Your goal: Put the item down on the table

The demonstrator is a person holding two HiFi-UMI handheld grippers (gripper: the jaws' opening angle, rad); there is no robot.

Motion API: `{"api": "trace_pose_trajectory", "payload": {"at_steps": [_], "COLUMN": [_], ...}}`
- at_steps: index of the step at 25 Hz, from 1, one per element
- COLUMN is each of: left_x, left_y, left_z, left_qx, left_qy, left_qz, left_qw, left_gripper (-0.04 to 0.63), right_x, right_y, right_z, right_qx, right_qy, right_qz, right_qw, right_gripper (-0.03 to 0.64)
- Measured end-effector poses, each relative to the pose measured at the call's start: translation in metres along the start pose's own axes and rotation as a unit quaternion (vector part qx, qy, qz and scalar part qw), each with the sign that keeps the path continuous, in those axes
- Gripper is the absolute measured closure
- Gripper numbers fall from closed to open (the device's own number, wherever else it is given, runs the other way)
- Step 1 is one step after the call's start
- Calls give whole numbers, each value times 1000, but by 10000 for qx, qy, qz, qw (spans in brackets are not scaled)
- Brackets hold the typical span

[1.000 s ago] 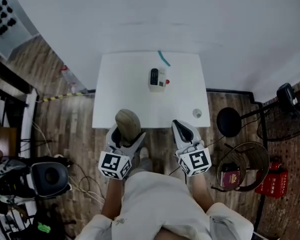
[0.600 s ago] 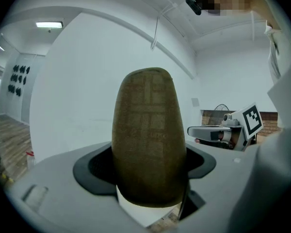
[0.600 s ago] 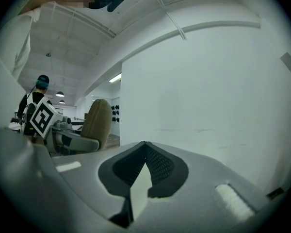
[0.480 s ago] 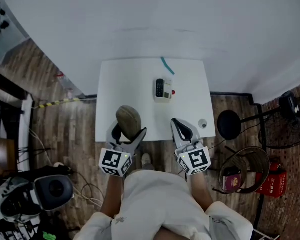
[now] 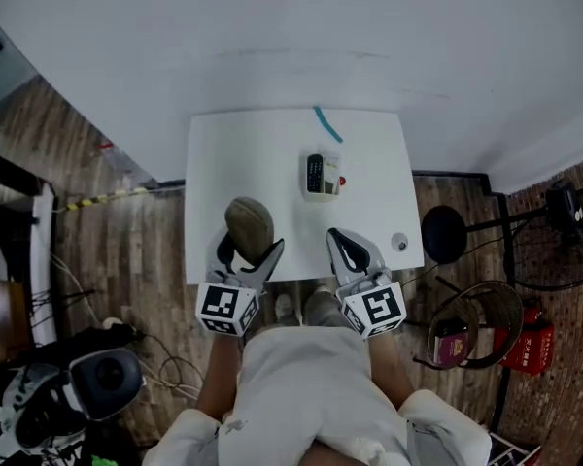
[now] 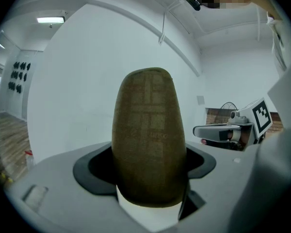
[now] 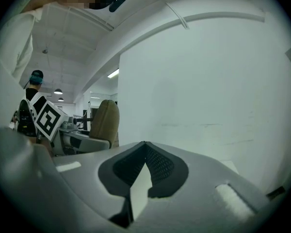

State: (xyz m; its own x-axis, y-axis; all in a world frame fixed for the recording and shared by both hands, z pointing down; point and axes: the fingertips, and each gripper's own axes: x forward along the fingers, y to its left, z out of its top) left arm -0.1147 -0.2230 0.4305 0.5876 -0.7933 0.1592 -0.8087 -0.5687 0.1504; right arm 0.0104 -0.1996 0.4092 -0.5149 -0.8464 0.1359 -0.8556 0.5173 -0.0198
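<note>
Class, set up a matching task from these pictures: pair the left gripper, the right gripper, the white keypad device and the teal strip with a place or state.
Things:
1 left gripper
2 right gripper
3 white keypad device
4 teal strip

Places or states:
A at the far edge of the table
B shut, nothing between the jaws
C shut on the brown item
D lying mid-table

Pairs: 1-C, 2-B, 3-D, 4-A

I see a small white device (image 5: 323, 175) with a dark keypad and a red button. Just beyond it lies a thin teal strip (image 5: 325, 124), at a slant. A small round grey disc (image 5: 399, 243) sits well to the device's right. On the wooden floor (image 5: 126, 250) stands a black round stool (image 5: 444, 235). Further right is a red container (image 5: 536, 333).
</note>
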Motion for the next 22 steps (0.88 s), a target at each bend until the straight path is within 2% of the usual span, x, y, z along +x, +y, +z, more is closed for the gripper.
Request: {"api": "trace_pose_trajectory", "payload": {"at_steps": [12,22], "left_x": [51,97], "left_y": [33,69], "left_z": [-36,-83], "left_qx": [-249,-555], "left_qy": [560,1183], "left_qz": [311,665], "left_qw": [9976,9892], "left_gripper": [190,190], "right_x": [42,95], "right_y": [-26,-53], "right_z": [-29,-63], "right_qx": [158,333], "right_qy": [426,874], "right_qz": [248,614], "right_qw": [9987,9937], "right_gripper": [614,614]}}
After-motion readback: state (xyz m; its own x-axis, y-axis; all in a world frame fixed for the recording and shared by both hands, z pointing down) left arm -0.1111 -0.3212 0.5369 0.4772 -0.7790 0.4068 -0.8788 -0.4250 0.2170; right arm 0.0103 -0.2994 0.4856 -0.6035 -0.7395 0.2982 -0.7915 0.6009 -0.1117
